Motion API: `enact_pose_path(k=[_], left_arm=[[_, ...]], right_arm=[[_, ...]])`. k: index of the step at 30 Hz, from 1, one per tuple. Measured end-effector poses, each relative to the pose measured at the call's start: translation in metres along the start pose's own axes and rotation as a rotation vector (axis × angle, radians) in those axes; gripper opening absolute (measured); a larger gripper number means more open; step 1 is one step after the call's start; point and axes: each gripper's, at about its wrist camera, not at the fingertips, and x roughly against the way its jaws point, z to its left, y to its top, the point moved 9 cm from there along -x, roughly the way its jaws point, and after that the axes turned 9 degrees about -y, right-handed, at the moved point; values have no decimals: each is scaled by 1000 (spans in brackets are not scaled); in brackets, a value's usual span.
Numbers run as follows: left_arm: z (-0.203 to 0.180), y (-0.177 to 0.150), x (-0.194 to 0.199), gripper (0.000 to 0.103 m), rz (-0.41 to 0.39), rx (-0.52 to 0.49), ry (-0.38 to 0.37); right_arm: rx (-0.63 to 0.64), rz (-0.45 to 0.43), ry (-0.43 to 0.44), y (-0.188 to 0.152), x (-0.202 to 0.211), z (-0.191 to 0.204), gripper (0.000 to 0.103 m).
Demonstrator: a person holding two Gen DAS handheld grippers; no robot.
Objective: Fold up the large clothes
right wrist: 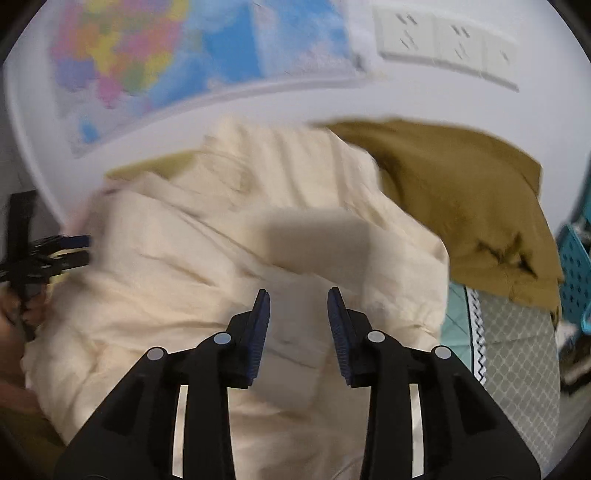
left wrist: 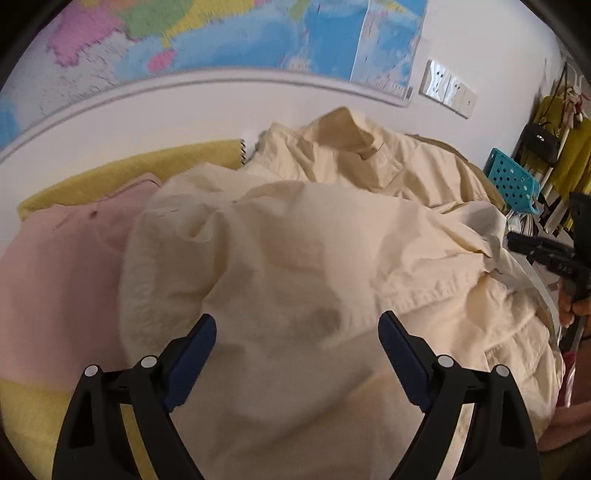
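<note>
No text, label, brand or number can be read in either view. The wall map (left wrist: pixel 236 33) carries small print along its coloured regions and its lower border, but the lettering is too small and blurred to make out in the left wrist view, and the right wrist view smears it further. The wall sockets (right wrist: pixel 447 44) show only their pin holes, with no marking legible. The cream garment (left wrist: pixel 295 258) shows no readable tag.
</note>
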Motion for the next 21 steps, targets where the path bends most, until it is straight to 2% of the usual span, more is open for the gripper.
enact_pose_path(k=[2,3,6,8,10,13,15,21], left_arm=[[-1,-8,11,86,-7,-5,-6],[-1,-13,16,86,-8,-4,-9],[3,-31,23,86,5,26,10],[8,-42,26,86,13,58,9],[13,-50,33,86,7,89,11],[19,-61,55,86,-31,140,-9],[22,-66,69,87,-53,155,-8],[26,-97,87,90,-45,210,-30]], right_arm=[[35,-15,59,1,8,17,33],[60,6,104,-4,5,30,31],[109,96,89,-19,-27,49,30],[98,138,47,-27,-47,43,29],[45,174,65,-30,-60,37,28],[27,142,72,-23,-46,34,38],[16,101,92,-20,-25,32,57],[-73,80,135,-45,28,3,68]])
